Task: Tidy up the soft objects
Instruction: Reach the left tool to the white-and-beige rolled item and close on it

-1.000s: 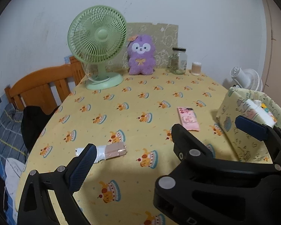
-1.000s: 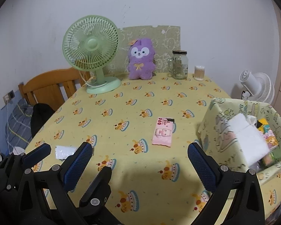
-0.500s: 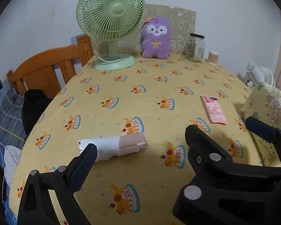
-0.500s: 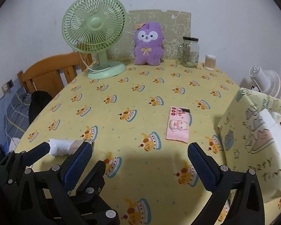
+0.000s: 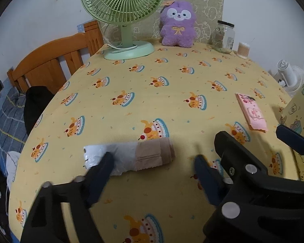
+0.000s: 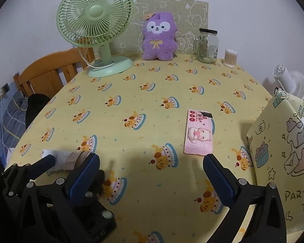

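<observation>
A soft roll (image 5: 129,156), white at one end and tan at the other, lies on the yellow tablecloth (image 5: 152,93). My left gripper (image 5: 152,175) hangs just short of it. Its jaws are closing, blurred, and the left fingertip (image 5: 100,172) overlaps the roll's white end. Nothing is pressed between the pads. A pink tissue pack (image 6: 199,133) lies flat just beyond my right gripper (image 6: 152,176), which is open and empty. The right gripper (image 5: 257,139) also shows at the right of the left wrist view. A purple plush (image 6: 159,36) sits upright at the back.
A yellow patterned fabric box (image 6: 283,141) with soft packs inside stands at the right edge. A green fan (image 6: 97,38), a glass jar (image 6: 206,46) and a cotton-swab tub (image 6: 230,58) line the back. A wooden chair (image 5: 50,64) and a white fan (image 6: 291,83) flank the table.
Both grippers have sunk and moved forward toward the table. The left jaws have narrowed and now reach the roll. The pink pack sits closer to the right gripper.
</observation>
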### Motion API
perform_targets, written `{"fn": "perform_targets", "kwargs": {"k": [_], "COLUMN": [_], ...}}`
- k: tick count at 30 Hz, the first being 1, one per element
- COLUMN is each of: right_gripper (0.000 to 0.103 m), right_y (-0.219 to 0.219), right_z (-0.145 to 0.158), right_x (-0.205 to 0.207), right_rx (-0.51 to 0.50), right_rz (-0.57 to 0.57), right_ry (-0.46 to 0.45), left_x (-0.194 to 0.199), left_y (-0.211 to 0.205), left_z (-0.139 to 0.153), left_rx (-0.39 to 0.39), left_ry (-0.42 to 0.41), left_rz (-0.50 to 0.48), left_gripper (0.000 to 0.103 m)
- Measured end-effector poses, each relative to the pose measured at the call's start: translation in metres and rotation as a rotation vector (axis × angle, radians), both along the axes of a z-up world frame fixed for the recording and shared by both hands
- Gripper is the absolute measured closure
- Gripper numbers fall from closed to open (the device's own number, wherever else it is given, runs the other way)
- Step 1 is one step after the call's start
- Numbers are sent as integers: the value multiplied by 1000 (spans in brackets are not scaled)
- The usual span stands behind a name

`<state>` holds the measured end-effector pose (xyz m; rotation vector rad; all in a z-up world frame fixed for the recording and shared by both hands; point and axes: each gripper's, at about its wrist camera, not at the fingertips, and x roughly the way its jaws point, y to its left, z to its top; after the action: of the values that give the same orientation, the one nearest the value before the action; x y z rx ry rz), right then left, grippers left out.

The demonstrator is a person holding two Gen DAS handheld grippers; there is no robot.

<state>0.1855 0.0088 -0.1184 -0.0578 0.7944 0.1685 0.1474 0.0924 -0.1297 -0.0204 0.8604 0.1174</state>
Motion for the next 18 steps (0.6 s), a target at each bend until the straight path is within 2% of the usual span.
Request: {"fn": "perform_targets", "kwargs": {"k": [2, 4, 5, 7, 10, 18], "right_gripper": [0, 0, 0, 0, 0, 0], "right_y": [0, -2, -2, -3, -5, -17], "right_z": [-2, -2, -2, -1, 0, 3], "right_x": [2, 2, 3, 3, 3, 9], "right_rx": [5, 18, 20, 20, 20, 22], "right_rz": [1, 3, 1, -1, -1, -16], "right_ry": [9, 13, 11, 5, -3, -18], "left_x": [1, 2, 3, 5, 7, 12], "left_y": [1, 0, 1, 0, -3, -22], "left_z": [0, 1, 1, 1, 0, 7], "left_rx": [5, 3, 4, 2, -14, 24], "left_ry": [0, -4, -3, -2, 4, 3], "left_rz": [8, 6, 5, 2, -14, -56], "left_gripper": [42, 65, 68, 85, 100, 100]}}
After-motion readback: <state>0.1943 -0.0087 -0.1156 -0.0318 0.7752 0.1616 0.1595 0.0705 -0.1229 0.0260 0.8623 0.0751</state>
